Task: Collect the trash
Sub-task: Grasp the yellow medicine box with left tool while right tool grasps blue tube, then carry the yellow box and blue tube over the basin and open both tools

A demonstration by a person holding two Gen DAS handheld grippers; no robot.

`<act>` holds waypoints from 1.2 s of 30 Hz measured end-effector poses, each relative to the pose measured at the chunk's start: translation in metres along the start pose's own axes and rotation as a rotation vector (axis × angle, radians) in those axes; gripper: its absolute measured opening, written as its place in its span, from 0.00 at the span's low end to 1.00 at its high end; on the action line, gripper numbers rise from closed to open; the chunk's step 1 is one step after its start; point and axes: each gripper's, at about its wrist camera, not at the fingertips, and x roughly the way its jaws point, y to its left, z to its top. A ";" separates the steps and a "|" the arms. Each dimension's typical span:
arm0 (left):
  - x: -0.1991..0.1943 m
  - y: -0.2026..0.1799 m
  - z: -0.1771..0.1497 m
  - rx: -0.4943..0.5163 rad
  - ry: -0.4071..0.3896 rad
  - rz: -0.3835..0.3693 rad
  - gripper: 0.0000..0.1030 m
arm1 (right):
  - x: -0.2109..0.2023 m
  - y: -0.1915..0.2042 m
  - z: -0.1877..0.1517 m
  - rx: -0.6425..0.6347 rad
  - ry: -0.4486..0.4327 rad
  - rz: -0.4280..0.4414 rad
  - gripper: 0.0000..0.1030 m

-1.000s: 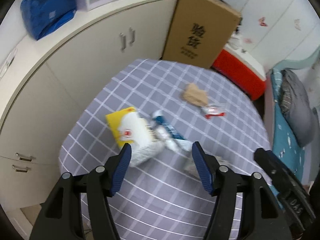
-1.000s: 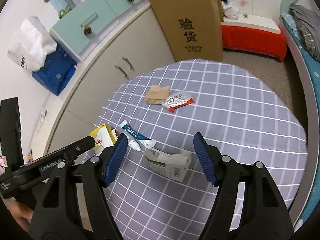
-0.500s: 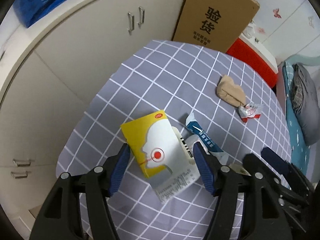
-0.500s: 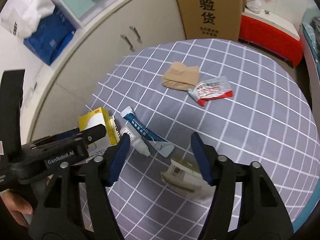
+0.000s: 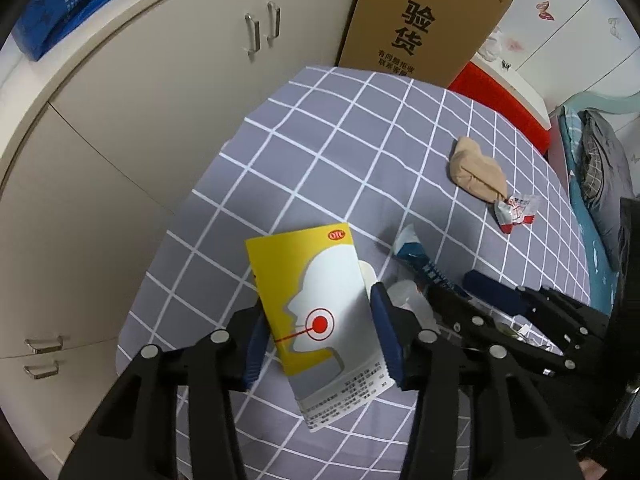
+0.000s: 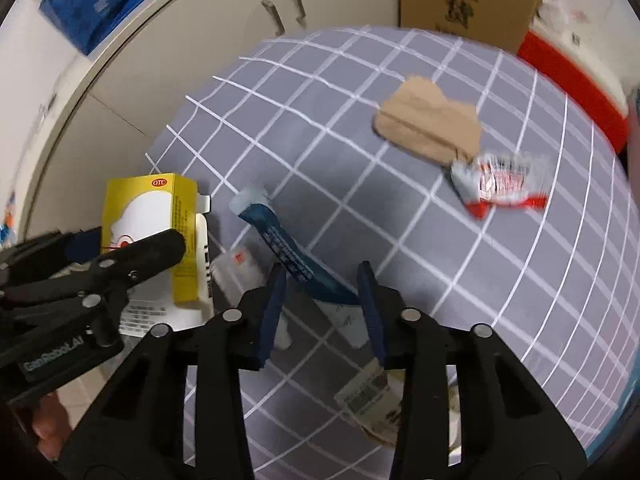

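A yellow and white medicine box [image 5: 320, 312] lies on the checked tablecloth [image 5: 360, 152]. My left gripper [image 5: 318, 320] has its blue pads on both sides of the box, closed against it. The box also shows in the right wrist view [image 6: 160, 220]. My right gripper [image 6: 322, 296] is partly closed around the lower end of a blue and white tube [image 6: 280, 240]; contact is unclear. A small white bottle [image 6: 240, 272] lies beside the tube. A tan crumpled paper [image 6: 432, 124] and a red and white wrapper [image 6: 500, 184] lie farther back.
A flattened white carton with a barcode [image 6: 372, 396] lies under my right gripper. Cream cabinets [image 5: 160, 92], a tall cardboard box [image 5: 420, 20] and a red box [image 5: 504, 100] stand behind the table. A bed [image 5: 600, 184] is at the right.
Both grippers moved down and forward to the table. The left jaws narrowed onto the medicine box. The right jaws narrowed around the tube's end.
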 end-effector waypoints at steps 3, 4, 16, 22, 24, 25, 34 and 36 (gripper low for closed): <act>-0.009 0.000 0.001 -0.003 -0.031 0.011 0.45 | 0.001 0.001 0.001 -0.017 -0.004 0.009 0.13; -0.012 -0.001 0.003 -0.004 -0.041 0.012 0.45 | 0.000 0.002 0.000 -0.010 -0.008 0.021 0.12; -0.112 -0.079 0.004 0.116 -0.227 -0.035 0.45 | -0.110 -0.050 -0.016 0.160 -0.231 0.156 0.11; -0.139 -0.172 -0.025 0.255 -0.261 -0.087 0.45 | -0.177 -0.106 -0.064 0.260 -0.345 0.147 0.11; -0.144 -0.209 -0.040 0.299 -0.270 -0.105 0.45 | -0.193 -0.128 -0.084 0.297 -0.367 0.142 0.11; -0.147 -0.228 -0.048 0.320 -0.273 -0.114 0.45 | -0.203 -0.142 -0.097 0.318 -0.380 0.134 0.11; -0.155 -0.382 -0.128 0.467 -0.268 -0.182 0.45 | -0.275 -0.267 -0.216 0.464 -0.444 0.044 0.11; -0.153 -0.411 -0.142 0.491 -0.268 -0.196 0.45 | -0.286 -0.287 -0.236 0.486 -0.456 0.026 0.11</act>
